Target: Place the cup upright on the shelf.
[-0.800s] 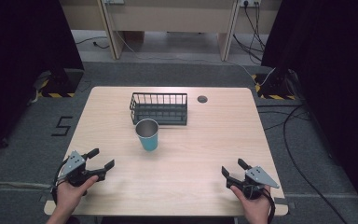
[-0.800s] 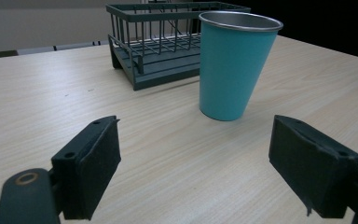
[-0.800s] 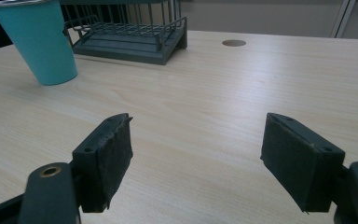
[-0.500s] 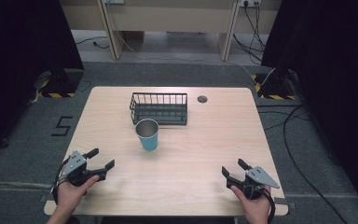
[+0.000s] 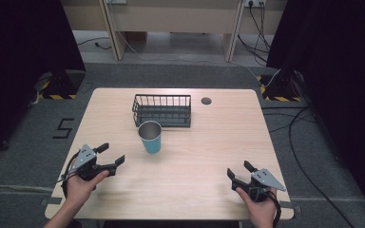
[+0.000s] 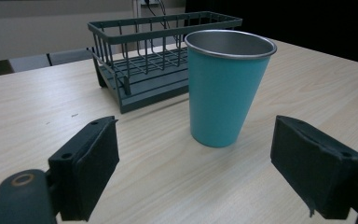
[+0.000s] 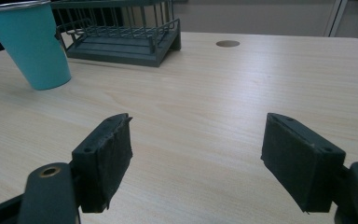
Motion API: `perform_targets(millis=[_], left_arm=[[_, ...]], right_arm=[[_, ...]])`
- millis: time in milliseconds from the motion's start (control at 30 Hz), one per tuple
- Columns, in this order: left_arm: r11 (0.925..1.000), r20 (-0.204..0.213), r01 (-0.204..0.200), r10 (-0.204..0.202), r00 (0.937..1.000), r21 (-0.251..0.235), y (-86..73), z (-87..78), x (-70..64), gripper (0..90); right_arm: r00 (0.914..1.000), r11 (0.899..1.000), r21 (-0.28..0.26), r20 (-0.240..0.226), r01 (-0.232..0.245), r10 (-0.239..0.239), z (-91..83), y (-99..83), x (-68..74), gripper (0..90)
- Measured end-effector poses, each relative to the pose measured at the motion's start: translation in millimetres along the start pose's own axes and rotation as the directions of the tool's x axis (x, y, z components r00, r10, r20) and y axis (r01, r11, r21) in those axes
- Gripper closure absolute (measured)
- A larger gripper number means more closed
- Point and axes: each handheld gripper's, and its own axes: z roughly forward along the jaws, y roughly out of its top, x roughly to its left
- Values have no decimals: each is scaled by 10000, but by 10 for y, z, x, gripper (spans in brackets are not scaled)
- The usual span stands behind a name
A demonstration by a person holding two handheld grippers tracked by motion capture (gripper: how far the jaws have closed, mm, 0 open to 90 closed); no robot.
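While both hands rest near the table's (image 5: 209, 142) near edge, the teal cup (image 5: 150, 137) stands upright at mid-table, just in front of the dark wire basket (image 5: 162, 109). Left gripper (image 5: 110, 154): jaws spread wide, holding nothing, pointed at the cup, near it but apart. Right gripper (image 5: 238, 169): jaws likewise wide and empty, well apart from the cup, low over bare wood. Small round dark disc (image 5: 206, 100) sits right of the basket.
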Motion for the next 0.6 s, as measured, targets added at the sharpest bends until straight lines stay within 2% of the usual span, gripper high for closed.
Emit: perform_targets(millis=[600], left_arm=[[9989,516,-441,431,9977,169,54,377,-78,145]], right_arm=[[10000,10000,81,-36,-14,15,11,5,-6,245]])
